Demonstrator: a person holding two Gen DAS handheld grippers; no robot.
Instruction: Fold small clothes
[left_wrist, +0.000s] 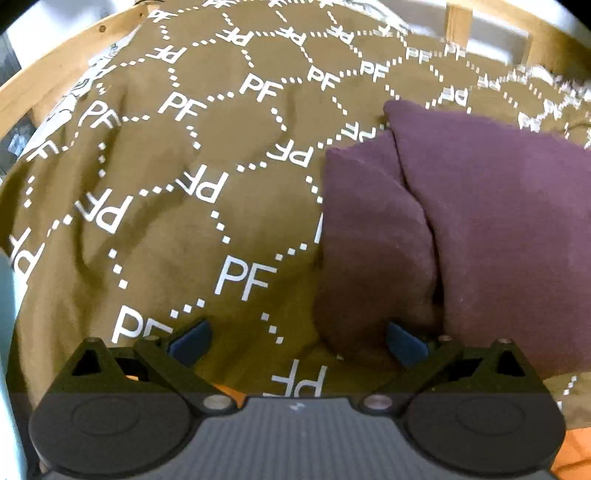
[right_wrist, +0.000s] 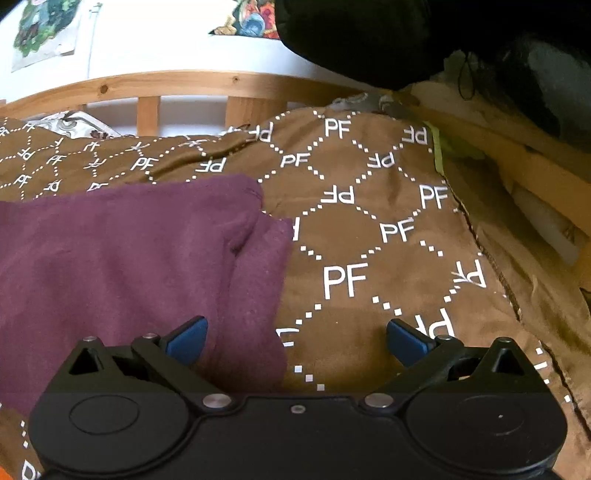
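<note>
A folded purple cotton garment (left_wrist: 480, 229) (right_wrist: 122, 258) is laid on a brown bedspread printed with white letters (left_wrist: 184, 206) (right_wrist: 369, 240), behind which a slatted wooden bed frame (right_wrist: 192, 86) (left_wrist: 55, 70) is set.

My gripper (right_wrist: 297, 341) has its jaws spread wide, nothing between the blue pads (right_wrist: 186, 341). The left pad sits over the near edge of the folded purple garment (right_wrist: 129, 254), which lies on the brown blanket (right_wrist: 369, 236) printed with white letters, a wooden rail (right_wrist: 192, 83) beyond
</note>
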